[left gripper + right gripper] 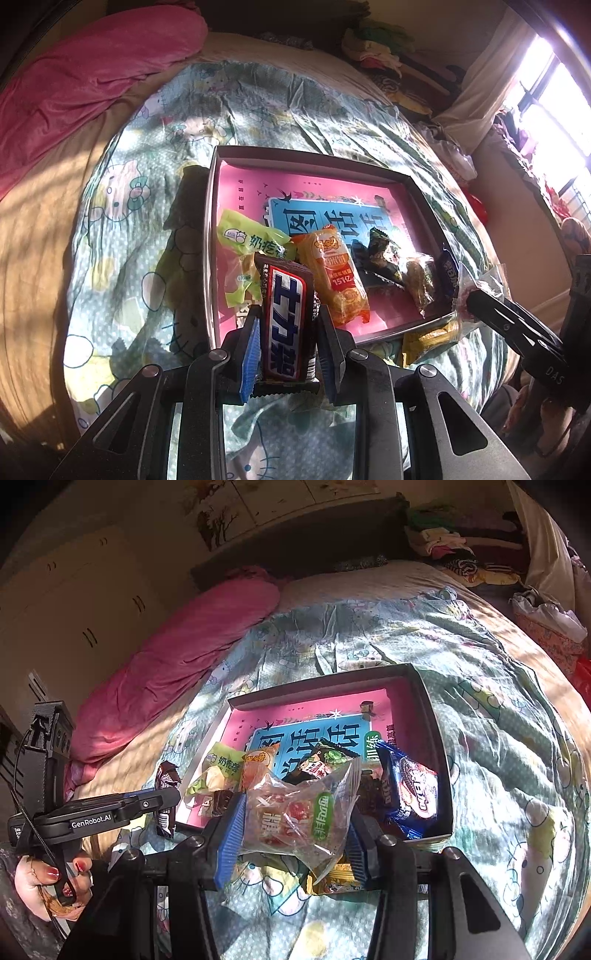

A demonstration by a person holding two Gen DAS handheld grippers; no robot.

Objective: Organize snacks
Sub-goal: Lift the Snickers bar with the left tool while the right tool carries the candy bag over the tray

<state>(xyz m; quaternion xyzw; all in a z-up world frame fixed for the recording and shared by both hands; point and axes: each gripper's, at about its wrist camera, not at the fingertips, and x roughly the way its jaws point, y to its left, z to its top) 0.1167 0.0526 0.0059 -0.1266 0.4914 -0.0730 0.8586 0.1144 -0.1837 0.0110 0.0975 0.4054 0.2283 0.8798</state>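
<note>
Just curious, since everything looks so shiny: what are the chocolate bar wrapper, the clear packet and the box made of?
Chocolate bar wrapper: seems glossy printed plastic film, with a crimped zigzag end.
Clear packet: thin see-through plastic, crinkled and catching glare; the contents show through.
Box: probably cardboard, with thin straight walls, matte grey outside and pink inside.
Both claws grip with ribbed blue pads, possibly rubber.
</note>
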